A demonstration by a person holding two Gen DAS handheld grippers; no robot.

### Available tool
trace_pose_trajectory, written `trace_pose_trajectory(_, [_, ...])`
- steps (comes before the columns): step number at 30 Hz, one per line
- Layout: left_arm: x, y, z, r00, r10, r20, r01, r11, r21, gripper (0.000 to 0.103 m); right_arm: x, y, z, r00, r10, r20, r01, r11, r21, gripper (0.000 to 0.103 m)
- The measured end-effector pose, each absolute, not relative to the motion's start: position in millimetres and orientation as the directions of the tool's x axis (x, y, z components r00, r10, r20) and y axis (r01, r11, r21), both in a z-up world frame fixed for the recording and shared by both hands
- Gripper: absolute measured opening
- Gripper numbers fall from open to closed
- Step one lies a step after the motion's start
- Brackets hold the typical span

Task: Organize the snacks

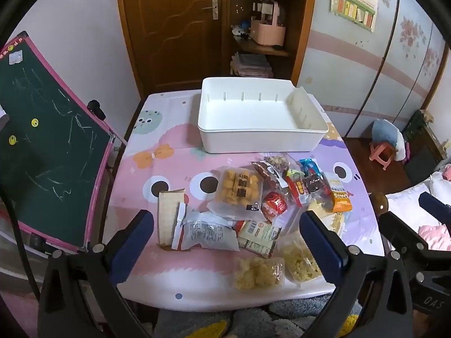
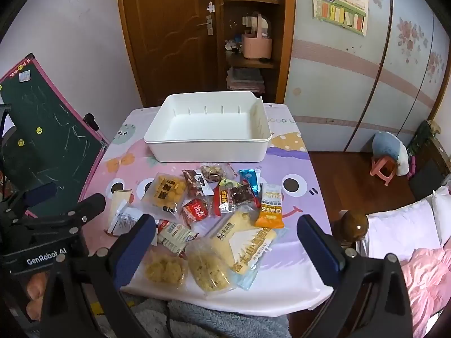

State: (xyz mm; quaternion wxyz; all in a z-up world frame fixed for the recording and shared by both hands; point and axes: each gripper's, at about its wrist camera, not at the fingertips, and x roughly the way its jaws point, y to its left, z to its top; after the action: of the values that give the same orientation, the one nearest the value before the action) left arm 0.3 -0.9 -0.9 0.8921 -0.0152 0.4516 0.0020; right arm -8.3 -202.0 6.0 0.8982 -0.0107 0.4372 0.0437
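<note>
A white plastic bin (image 1: 282, 136) (image 2: 211, 148) stands empty at the far side of the table. Several snack packets lie in a loose pile in front of it: a bag of yellow puffs (image 1: 239, 188) (image 2: 166, 191), a red packet (image 1: 274, 202) (image 2: 195, 209), an orange oats packet (image 1: 341, 198) (image 2: 270, 211), a white-grey bag (image 1: 207, 232) and a large pale yellow bag (image 2: 242, 239). My left gripper (image 1: 225, 242) is open and empty above the near pile. My right gripper (image 2: 225, 245) is open and empty, beside it.
The table has a pink cartoon cloth (image 1: 169, 169) (image 2: 290, 169). A green chalkboard (image 1: 42, 140) leans at the left. A wooden door and shelves (image 1: 253, 28) stand behind. A bed with pink bedding (image 2: 417, 253) and a pink stool (image 2: 383, 169) are on the right.
</note>
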Motion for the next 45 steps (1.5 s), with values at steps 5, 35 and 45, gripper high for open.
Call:
trace_pose_trajectory(5, [2,-4,-4,0.562,-0.023,-0.827,-0.016,0.999,-0.039,0.103,-9,-204,5,0.604,0.088,-0.792,-0.092,0.995,0.04,0.101])
trace_pose_trajectory(35, [20,7,4,0.599,-0.003,-0.801,-0.022,1.0,-0.02,0.101,11,-224,15,0.676,0.043,-0.735,-0.015,0.999,0.044,0.101])
trace_pose_trajectory(45, [22,-2,15,0.627,0.016,-0.779,0.01,1.0,0.029,0.101,13,-227,24,0.698,0.029,-0.715,-0.008,0.999,0.033,0.101])
